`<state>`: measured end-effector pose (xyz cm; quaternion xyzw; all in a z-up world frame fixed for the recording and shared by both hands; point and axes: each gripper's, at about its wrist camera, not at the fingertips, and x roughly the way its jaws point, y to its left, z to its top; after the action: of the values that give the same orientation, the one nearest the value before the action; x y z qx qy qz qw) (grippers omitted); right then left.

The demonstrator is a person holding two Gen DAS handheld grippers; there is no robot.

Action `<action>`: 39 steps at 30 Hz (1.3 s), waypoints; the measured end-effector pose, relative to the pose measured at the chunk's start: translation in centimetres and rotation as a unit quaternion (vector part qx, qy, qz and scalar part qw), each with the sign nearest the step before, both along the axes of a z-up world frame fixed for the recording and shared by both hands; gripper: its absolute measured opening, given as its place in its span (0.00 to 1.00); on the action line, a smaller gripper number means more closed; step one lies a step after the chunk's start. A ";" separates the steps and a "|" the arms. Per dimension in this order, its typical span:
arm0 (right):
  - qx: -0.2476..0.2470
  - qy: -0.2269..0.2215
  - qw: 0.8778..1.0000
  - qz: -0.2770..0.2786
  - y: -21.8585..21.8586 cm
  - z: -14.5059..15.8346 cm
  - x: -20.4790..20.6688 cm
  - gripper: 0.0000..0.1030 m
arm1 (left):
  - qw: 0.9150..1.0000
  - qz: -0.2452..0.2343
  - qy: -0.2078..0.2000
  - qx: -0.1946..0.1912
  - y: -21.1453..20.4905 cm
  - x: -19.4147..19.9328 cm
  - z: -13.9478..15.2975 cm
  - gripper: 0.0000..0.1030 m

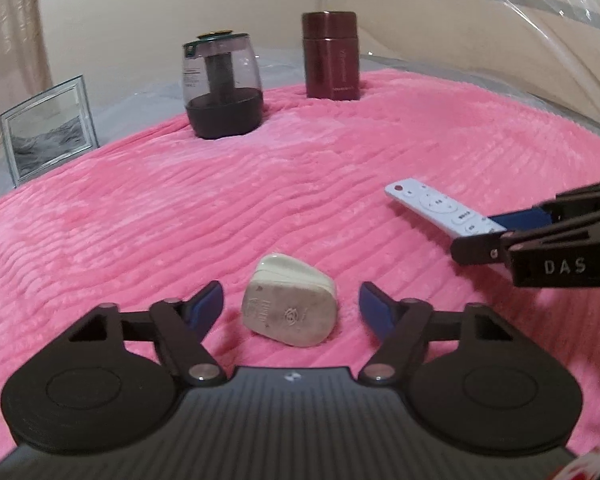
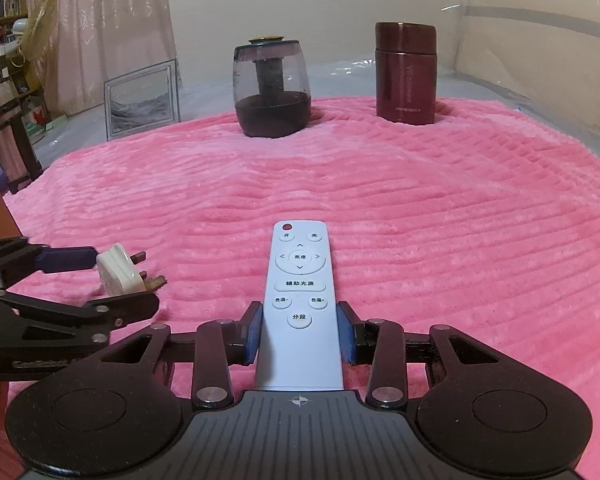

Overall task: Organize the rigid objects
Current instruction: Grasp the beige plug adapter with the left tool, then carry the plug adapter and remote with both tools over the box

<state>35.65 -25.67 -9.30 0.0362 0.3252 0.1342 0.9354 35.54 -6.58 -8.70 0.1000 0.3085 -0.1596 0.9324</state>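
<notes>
With the dark glass jar (image 2: 273,88) and maroon metal flask (image 2: 405,74) already stood at the far edge of the pink ribbed blanket (image 2: 440,220), the flat white plastic remote (image 2: 300,300) is clenched in the right tool (image 2: 300,334), while the cream plastic plug (image 1: 289,305), near left, is straddled ungripped by the released left tool (image 1: 291,306).

The near end of the white remote (image 2: 300,300) disappears under the body of the right tool (image 2: 300,332), whose blue pads clamp its sides; in the left wrist view that tool (image 1: 496,226) is cut off by the right edge. The plug's (image 1: 288,312) prongs are turned away from the left wrist camera, and its moulded markings are too blurred to read. The left tool (image 2: 112,276) runs off the left edge in the right wrist view. Small print on the maroon flask (image 2: 406,74) is unreadable. A tall flask (image 2: 8,136) at far left is partly cropped.
</notes>
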 end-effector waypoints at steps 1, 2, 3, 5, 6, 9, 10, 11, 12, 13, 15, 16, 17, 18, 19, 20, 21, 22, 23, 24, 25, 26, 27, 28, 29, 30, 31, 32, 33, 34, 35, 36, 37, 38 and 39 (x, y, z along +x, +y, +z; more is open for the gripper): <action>0.000 -0.001 1.000 0.001 0.0 0.0 0.0 0.34 | 1.000 -0.005 0.001 0.002 0.0 0.1 -0.1 0.63; 0.000 0.000 1.000 0.001 0.0 -0.1 0.0 0.34 | 1.000 -0.012 0.004 0.007 -0.1 0.2 -0.2 0.58; 0.000 0.000 1.000 0.000 0.0 -0.1 0.0 0.34 | 1.000 -0.017 0.006 0.012 -0.2 0.2 -0.2 0.56; 0.002 0.001 1.000 0.000 0.1 -0.2 0.0 0.34 | 1.000 -0.020 0.005 0.023 -0.4 0.2 -0.3 0.47; 0.002 0.002 1.000 0.000 0.1 -0.2 0.0 0.34 | 0.999 -0.019 0.003 0.027 -0.5 0.1 -0.4 0.45; 0.000 0.003 1.000 0.003 0.4 -0.2 -0.1 0.34 | 0.999 -0.018 0.008 0.025 -0.5 0.1 -0.3 0.45; 0.000 0.003 1.000 0.005 0.4 -0.1 -0.2 0.34 | 1.000 -0.018 0.011 0.022 -0.5 0.1 -0.2 0.45; -0.001 0.004 1.000 0.006 0.5 -0.1 -0.2 0.34 | 1.000 -0.018 0.015 0.018 -0.4 0.0 -0.1 0.45; -0.002 0.004 1.000 0.008 0.6 0.0 -0.3 0.34 | 1.000 -0.017 0.018 0.013 -0.3 -0.1 0.1 0.45; -0.001 0.004 1.000 0.010 0.7 0.1 -0.4 0.34 | 1.000 -0.015 0.022 0.007 -0.1 -0.3 0.2 0.44; 0.001 0.004 1.000 0.011 0.8 0.3 -0.6 0.34 | 0.999 -0.009 0.031 -0.004 0.2 -0.7 0.4 0.44; 0.002 0.004 1.000 0.012 0.9 0.5 -0.8 0.34 | 0.999 -0.008 0.033 -0.009 0.3 -1.1 0.6 0.44; 0.004 0.004 1.000 0.014 1.1 0.7 -1.0 0.34 | 0.999 -0.007 0.034 -0.012 0.4 -1.4 0.8 0.44; 0.004 0.003 1.000 0.015 1.2 1.0 -1.3 0.34 | 0.999 -0.005 0.035 -0.013 0.5 -1.9 0.9 0.44; 0.004 0.002 1.000 0.016 1.4 1.2 -1.6 0.34 | 0.999 -0.004 0.035 -0.015 0.6 -2.3 1.1 0.44; 0.006 0.002 1.000 0.018 1.5 1.4 -1.9 0.34 | 0.999 -0.002 0.036 -0.020 0.8 -2.9 1.4 0.44; 0.007 0.002 1.000 0.018 1.6 1.7 -2.3 0.34 | 0.999 0.000 0.037 -0.025 0.9 -3.3 1.6 0.44; 0.010 0.002 1.000 0.019 1.6 1.9 -2.7 0.34 | 0.999 0.001 0.038 -0.028 1.1 -3.8 1.9 0.44; 0.013 0.002 1.000 0.019 1.7 2.2 -3.2 0.34 | 0.999 0.003 0.039 -0.031 1.2 -4.4 2.1 0.44; 0.016 0.002 1.000 0.019 1.8 2.5 -3.7 0.34 | 0.999 0.004 0.038 -0.033 1.3 -4.8 2.4 0.44; 0.018 0.001 1.000 0.020 1.8 2.8 -4.3 0.34 | 0.999 0.005 0.038 -0.035 1.4 -5.4 2.7 0.44; 0.019 0.001 1.000 0.021 1.9 3.2 -4.9 0.34 | 0.998 0.007 0.039 -0.038 1.6 -6.0 3.0 0.44; 0.019 0.000 1.000 0.022 1.9 3.5 -5.5 0.34 | 0.998 0.006 0.039 -0.042 1.7 -6.5 3.4 0.44; 0.020 0.000 1.000 0.023 1.8 3.8 -6.2 0.34 | 0.998 0.007 0.038 -0.045 1.9 -7.1 3.8 0.44; 0.020 -0.001 1.000 0.023 1.9 4.1 -6.7 0.34 | 0.998 0.009 0.037 -0.046 2.0 -7.6 4.2 0.44; 0.019 -0.002 1.000 0.023 1.8 4.4 -7.2 0.34 | 0.998 0.009 0.036 -0.047 2.0 -8.1 4.6 0.44; 0.019 -0.003 1.000 0.022 1.8 4.7 -7.8 0.34 | 0.998 0.010 0.034 -0.047 2.1 -8.7 5.1 0.44; 0.020 -0.004 1.000 0.022 1.7 5.0 -8.5 0.34 | 0.998 0.009 0.032 -0.048 2.2 -9.3 5.6 0.44; 0.021 -0.005 1.000 0.023 1.7 5.3 -9.2 0.34 | 0.998 0.009 0.030 -0.049 2.3 -9.8 6.0 0.44; 0.021 -0.006 0.999 0.023 1.7 5.6 -9.8 0.34 | 0.998 0.010 0.028 -0.050 2.4 -10.5 6.6 0.44; 0.023 -0.008 0.999 0.024 1.7 6.0 -10.5 0.34 | 0.998 0.010 0.026 -0.052 2.5 -11.1 7.1 0.44; 0.025 -0.009 0.999 0.024 1.6 6.2 -11.2 0.34 | 0.998 0.010 0.023 -0.054 2.7 -11.7 7.6 0.44; 0.028 -0.011 0.999 0.023 1.6 6.6 -11.8 0.34 | 0.998 0.010 0.019 -0.057 2.8 -12.4 8.2 0.44; 0.032 -0.013 0.999 0.023 1.6 7.0 -12.5 0.34 | 0.998 0.010 0.017 -0.058 3.0 -13.1 8.7 0.44; 0.035 -0.015 0.999 0.024 1.7 7.4 -13.1 0.34 | 0.998 0.010 0.015 -0.062 3.2 -13.9 9.3 0.44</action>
<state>22.51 -24.00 -1.94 0.0589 0.3069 0.1686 0.9348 21.68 -3.42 0.58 0.0370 0.3127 -0.1705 0.9337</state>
